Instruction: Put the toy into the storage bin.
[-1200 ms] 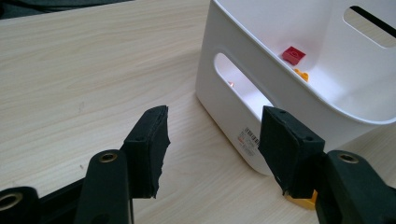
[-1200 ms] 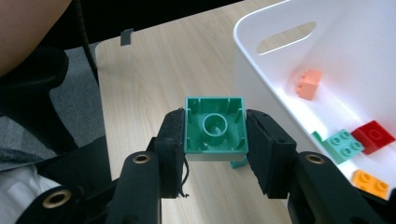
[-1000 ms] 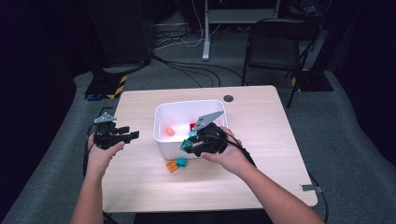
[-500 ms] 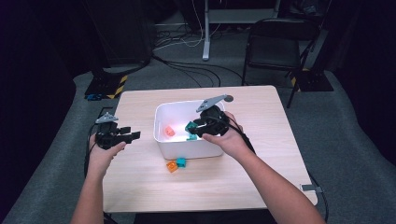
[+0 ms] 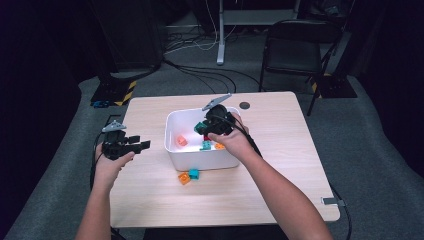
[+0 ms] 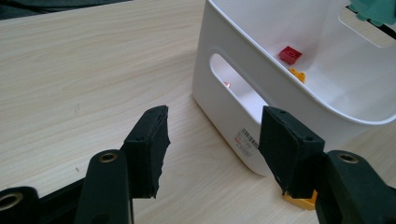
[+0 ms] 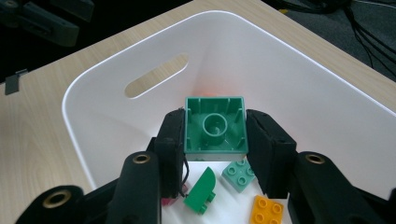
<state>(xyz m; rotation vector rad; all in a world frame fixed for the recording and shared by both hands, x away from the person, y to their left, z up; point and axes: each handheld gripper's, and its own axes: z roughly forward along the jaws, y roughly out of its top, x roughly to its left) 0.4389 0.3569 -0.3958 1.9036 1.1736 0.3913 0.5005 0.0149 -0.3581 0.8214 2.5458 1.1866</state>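
At nine o'clock on the pale wooden table (image 5: 280,165), the left gripper (image 5: 139,146) rests in the person's left hand (image 5: 107,162) with its jaws spread apart and nothing between them; they point toward three o'clock, at the slotted handle wall of the white plastic bin (image 6: 233,116), with bare tabletop in between. In the left gripper view a small yellow brick (image 6: 301,201) peeks out on the table under the far jaw.

Near six o'clock of the bin, just outside its near wall, an orange brick (image 5: 184,177) and a teal brick (image 5: 193,173) lie side by side, touching.

At the table's centre, the bin holds loose plastic bricks: an orange-pink one (image 5: 181,141) at its nine o'clock side, a red square brick (image 6: 290,54), a light green square brick (image 7: 238,177), a dark green rounded piece (image 7: 201,190) and an orange-yellow brick (image 7: 265,208).

Over the bin's three o'clock side, the right gripper (image 7: 215,135) is clenched on a green square plastic brick (image 7: 215,125), held above the bin's contents, well clear of the walls. Its hollow underside faces the right gripper's camera; being square, it has no clear long axis.
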